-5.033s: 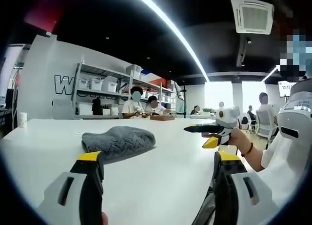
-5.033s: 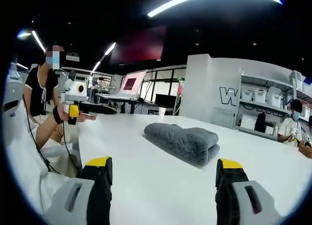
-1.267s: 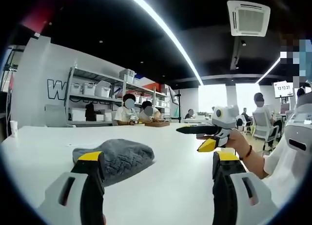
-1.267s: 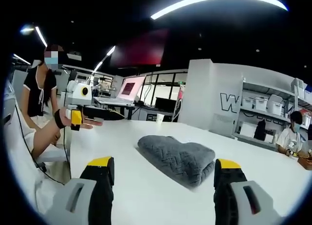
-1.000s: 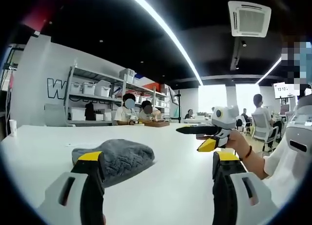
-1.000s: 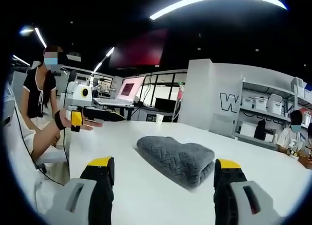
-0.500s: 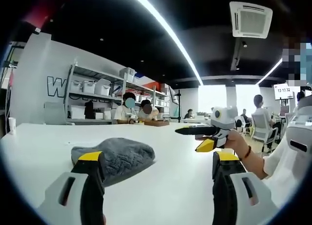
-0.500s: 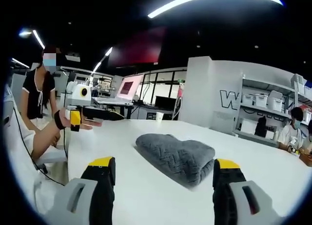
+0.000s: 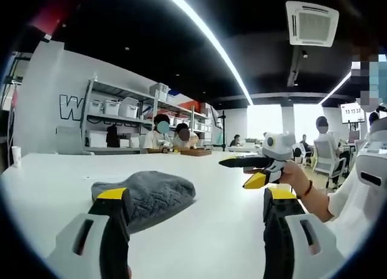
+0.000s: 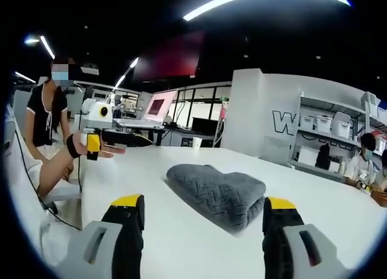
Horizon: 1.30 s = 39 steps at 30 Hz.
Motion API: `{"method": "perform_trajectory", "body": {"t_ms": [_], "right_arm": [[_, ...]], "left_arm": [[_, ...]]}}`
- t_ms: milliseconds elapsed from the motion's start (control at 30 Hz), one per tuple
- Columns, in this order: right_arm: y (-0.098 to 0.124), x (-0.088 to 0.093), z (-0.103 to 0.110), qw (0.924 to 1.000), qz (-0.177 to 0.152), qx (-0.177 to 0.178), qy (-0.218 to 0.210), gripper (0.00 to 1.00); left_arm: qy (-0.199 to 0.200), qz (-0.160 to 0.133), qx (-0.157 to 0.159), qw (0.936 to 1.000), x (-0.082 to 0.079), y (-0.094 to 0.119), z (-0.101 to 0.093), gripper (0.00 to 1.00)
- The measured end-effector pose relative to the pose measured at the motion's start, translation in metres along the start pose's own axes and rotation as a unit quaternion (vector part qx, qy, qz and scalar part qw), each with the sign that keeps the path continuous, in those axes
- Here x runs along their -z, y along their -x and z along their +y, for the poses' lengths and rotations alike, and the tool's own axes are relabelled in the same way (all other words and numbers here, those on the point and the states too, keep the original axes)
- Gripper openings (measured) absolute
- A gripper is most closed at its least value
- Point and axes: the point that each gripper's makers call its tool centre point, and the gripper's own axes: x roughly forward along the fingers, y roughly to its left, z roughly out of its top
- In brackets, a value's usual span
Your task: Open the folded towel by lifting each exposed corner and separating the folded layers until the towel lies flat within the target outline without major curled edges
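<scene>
Left gripper view: grey folded towel (image 9: 147,196) on white table (image 9: 217,230), just beyond the left gripper (image 9: 192,224); jaws spread, empty. Right gripper (image 9: 257,170) well right of towel, empty; spread or pressed cannot be told.
Right gripper view: towel (image 10: 216,193) sits slightly nearer than a second ago; own jaws spread. Approach barely begun; no corner lifted yet

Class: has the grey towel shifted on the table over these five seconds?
No. The towel lies folded on the table; only the cameras drifted.
</scene>
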Motion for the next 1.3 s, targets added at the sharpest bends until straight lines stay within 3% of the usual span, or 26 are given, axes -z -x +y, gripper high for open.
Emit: {"method": "perform_trajectory", "body": {"t_ms": [833,1300], "right_arm": [[-0.015,-0.002,-0.010,1.0000,0.005,-0.002,0.004,0.76],[-0.018,0.000,-0.019,0.9999,0.007,0.003,-0.012,0.74]], "left_arm": [[0.016,0.008,-0.005,0.9998,0.002,-0.008,0.018,0.89],[0.015,0.020,-0.004,0.9997,0.007,-0.012,0.017,0.89]]}}
